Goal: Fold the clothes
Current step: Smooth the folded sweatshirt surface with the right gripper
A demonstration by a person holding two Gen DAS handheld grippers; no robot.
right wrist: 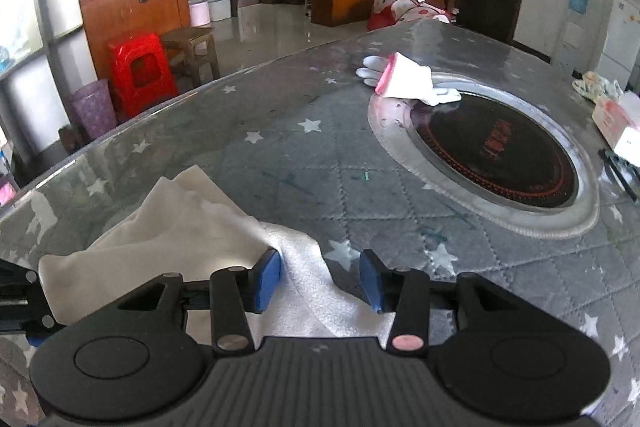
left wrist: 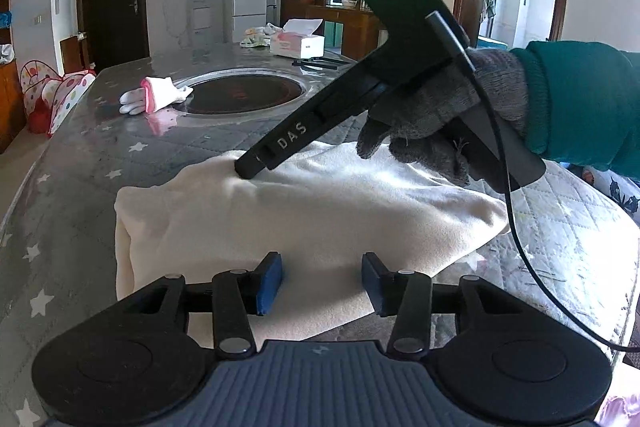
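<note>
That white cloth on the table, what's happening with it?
A person in a grey glove is folding a white garment on a star-patterned table, holding a two-fingered tool in each hand. The right tool has its tip down on the cloth's far edge. The left tool hangs over the near edge, fingers apart and gripping nothing. The cloth lies bunched and only partly folded. A pair of white gloves lies further off, by a round cooktop.
</note>
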